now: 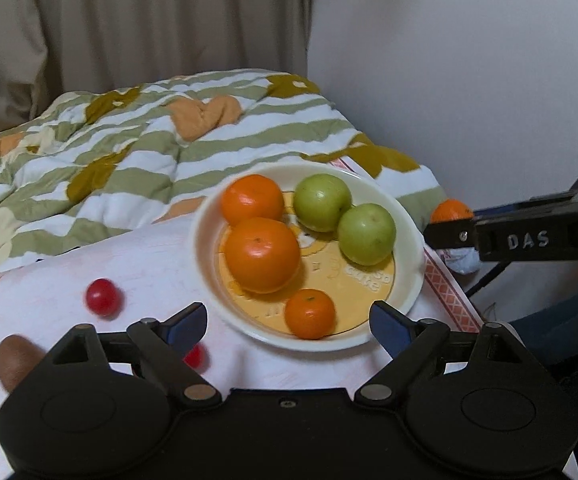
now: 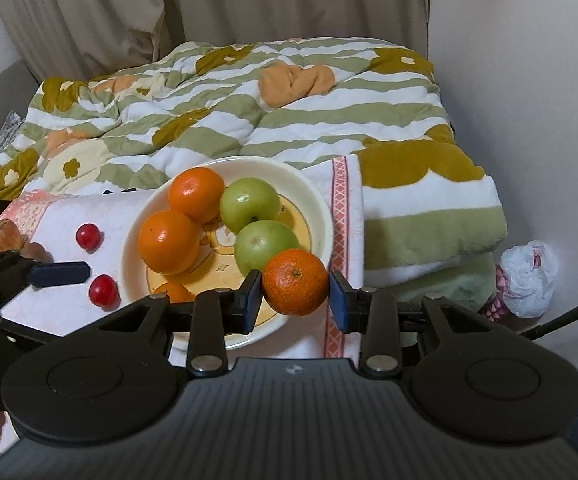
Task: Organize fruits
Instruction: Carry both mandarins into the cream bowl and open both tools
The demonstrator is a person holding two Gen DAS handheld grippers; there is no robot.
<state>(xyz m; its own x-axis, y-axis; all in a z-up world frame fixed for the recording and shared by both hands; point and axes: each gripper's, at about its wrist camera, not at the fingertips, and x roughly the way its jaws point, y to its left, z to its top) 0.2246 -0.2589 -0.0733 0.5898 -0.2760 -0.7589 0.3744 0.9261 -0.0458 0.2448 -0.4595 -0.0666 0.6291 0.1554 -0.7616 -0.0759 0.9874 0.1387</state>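
My right gripper (image 2: 295, 294) is clamped on a small mandarin (image 2: 295, 282), holding it just over the near right rim of the white bowl (image 2: 321, 216), while my left gripper (image 1: 289, 326) hangs spread wide and empty over the bowl's near edge. Inside the bowl I see two large oranges (image 1: 262, 255) at the left, two green apples (image 1: 367, 234) at the right and a small mandarin (image 1: 310, 314) at the near edge. Two red cherry-like fruits (image 2: 88, 236) lie on the cloth (image 2: 345, 216) left of the bowl.
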